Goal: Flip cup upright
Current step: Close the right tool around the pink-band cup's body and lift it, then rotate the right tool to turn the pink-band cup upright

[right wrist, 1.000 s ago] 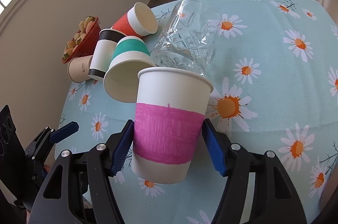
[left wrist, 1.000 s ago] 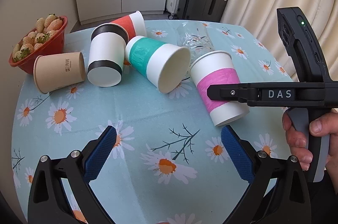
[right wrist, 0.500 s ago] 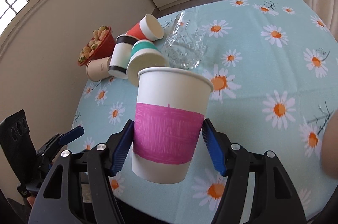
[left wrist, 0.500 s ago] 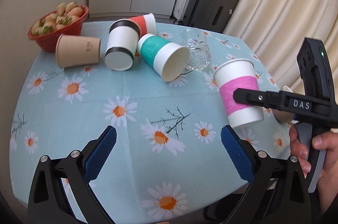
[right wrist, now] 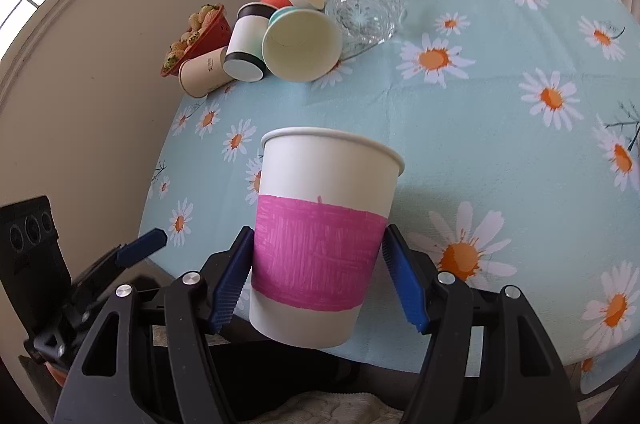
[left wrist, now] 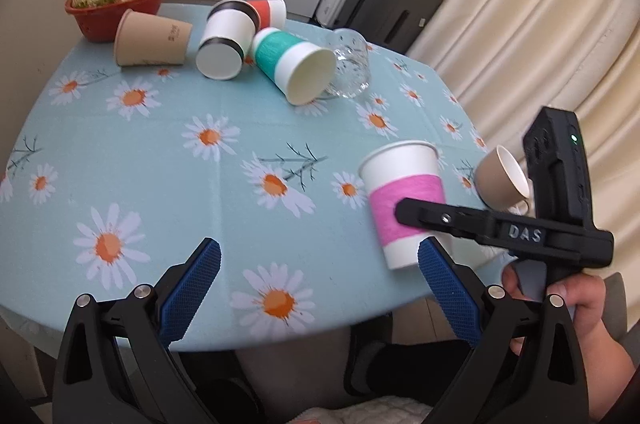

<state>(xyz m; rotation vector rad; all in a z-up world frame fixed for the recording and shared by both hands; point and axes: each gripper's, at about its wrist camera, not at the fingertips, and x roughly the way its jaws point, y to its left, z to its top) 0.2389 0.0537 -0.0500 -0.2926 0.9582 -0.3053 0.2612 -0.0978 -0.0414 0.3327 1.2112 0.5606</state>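
My right gripper (right wrist: 318, 280) is shut on a white paper cup with a pink band (right wrist: 320, 240). The cup is upright, mouth up, near the table's front right edge; whether its base touches the table I cannot tell. It also shows in the left wrist view (left wrist: 404, 208), with the right gripper's finger across it. My left gripper (left wrist: 318, 290) is open and empty, low over the front edge, left of the pink cup. Several cups lie on their sides at the far side: tan (left wrist: 152, 38), black-banded (left wrist: 226, 40), red (left wrist: 268, 12), teal (left wrist: 296, 64).
A cut glass (left wrist: 352, 64) lies on its side behind the teal cup. A red bowl of strawberries (left wrist: 120, 0) stands at the far left. A tan cup (left wrist: 500, 182) sits at the right edge. The daisy tablecloth (left wrist: 160, 164) covers a round table. Suitcases and a curtain stand beyond.
The right gripper carried the pink cup from the cluster back toward the front right edge, turning it upright. The left gripper pulled back and rose, staying open.
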